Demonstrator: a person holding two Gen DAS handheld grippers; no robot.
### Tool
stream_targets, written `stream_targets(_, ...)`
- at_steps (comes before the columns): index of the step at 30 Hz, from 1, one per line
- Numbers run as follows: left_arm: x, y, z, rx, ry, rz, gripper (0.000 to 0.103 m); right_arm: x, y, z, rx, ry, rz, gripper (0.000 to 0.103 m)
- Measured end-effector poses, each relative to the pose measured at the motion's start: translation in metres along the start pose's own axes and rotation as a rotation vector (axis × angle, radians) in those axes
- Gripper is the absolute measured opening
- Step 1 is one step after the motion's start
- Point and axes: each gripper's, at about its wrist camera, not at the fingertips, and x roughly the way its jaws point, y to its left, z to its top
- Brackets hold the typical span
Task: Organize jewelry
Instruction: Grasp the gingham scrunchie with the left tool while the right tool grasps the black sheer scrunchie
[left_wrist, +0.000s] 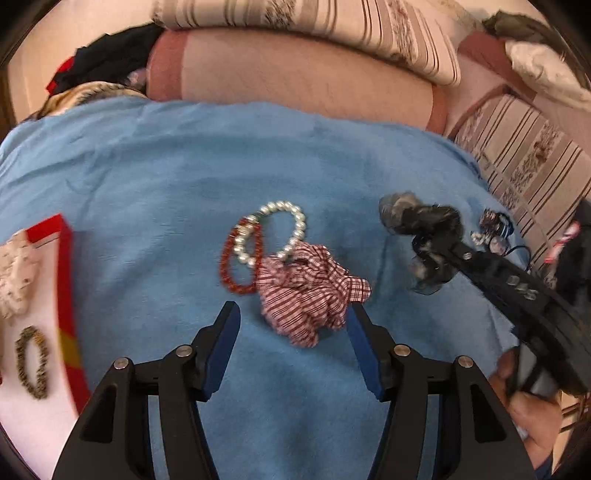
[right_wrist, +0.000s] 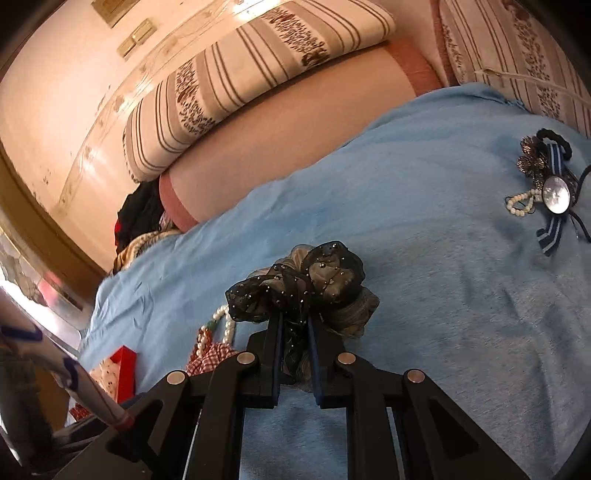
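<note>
My left gripper (left_wrist: 293, 314) is open just above the blue blanket (left_wrist: 184, 177), its fingertips on either side of a red-and-white checked scrunchie (left_wrist: 310, 291). A white pearl bracelet (left_wrist: 280, 229) and a red bead bracelet (left_wrist: 236, 258) lie just beyond it. My right gripper (right_wrist: 295, 325) is shut on a black sheer scrunchie (right_wrist: 306, 280) and holds it above the blanket; it also shows in the left wrist view (left_wrist: 424, 225). A red-rimmed box (left_wrist: 66, 280) at the left holds a gold bracelet (left_wrist: 33, 362) and a white lace piece (left_wrist: 14, 277).
A blue-ribbon hair tie with a silver button (right_wrist: 554, 195) and small pearls lies at the blanket's right side. Striped cushions (left_wrist: 295, 22) and a pink bolster (left_wrist: 295, 74) bound the far edge. Dark clothes (left_wrist: 107, 55) are piled at the far left.
</note>
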Motion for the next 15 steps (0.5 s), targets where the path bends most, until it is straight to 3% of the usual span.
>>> stream_targets(7, 0.041, -0.024, 0.003, 0.086, 0.035, 0.026, 0.064, 0.0, -0.002, 0.006, 0.008, -0.01, 0.016, 0.014)
stream_targets(9, 0.048, -0.029, 0.0, 0.096, 0.006, 0.057, 0.062, 0.001, -0.002, 0.006, 0.004, -0.006, 0.021, 0.014)
stream_targets(10, 0.051, -0.029, -0.001, 0.094, 0.004, 0.054, 0.052, 0.002, -0.002, 0.007, 0.006, -0.007, 0.023, 0.014)
stream_targets(11, 0.056, -0.029, -0.003, 0.094, 0.016, 0.051, 0.031, 0.002, -0.003, 0.007, 0.008, -0.007, 0.025, 0.014)
stream_targets(12, 0.059, -0.029, -0.005, 0.095, 0.019, 0.055, 0.022, 0.002, -0.003, 0.008, 0.008, -0.007, 0.028, 0.014)
stream_targets(15, 0.051, -0.026, -0.011, 0.097, -0.026, 0.059, 0.016, -0.001, -0.002, 0.009, -0.004, -0.012, 0.031, 0.014)
